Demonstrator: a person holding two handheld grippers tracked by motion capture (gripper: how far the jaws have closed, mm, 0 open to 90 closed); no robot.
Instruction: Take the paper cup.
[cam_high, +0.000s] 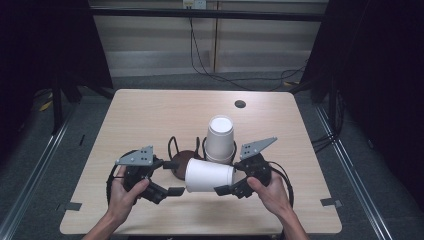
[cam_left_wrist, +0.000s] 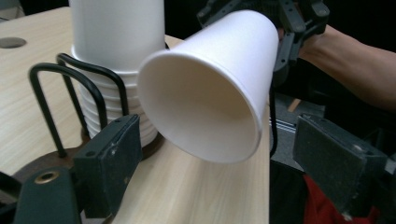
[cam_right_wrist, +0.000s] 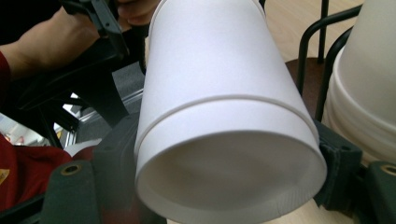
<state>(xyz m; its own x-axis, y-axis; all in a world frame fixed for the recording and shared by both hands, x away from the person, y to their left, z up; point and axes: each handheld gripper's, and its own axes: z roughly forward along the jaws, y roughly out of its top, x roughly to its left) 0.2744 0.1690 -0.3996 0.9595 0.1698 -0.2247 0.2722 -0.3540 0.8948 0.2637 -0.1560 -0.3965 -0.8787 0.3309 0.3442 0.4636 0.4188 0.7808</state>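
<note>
Table: wooden, carries all. Stack of white paper cups upside down in black wire holder, just behind single paper cup. That cup held sideways above table, mouth toward left gripper. Right gripper fingers clamp its base end. Left fingers released, straddling rim, likely for handover. Stack crowds behind.

One loose paper cup lies sideways. One stack of cups stands in one wire rack. Two hand-held grippers, left hand-held gripper and right hand-held gripper, share one worktop.
</note>
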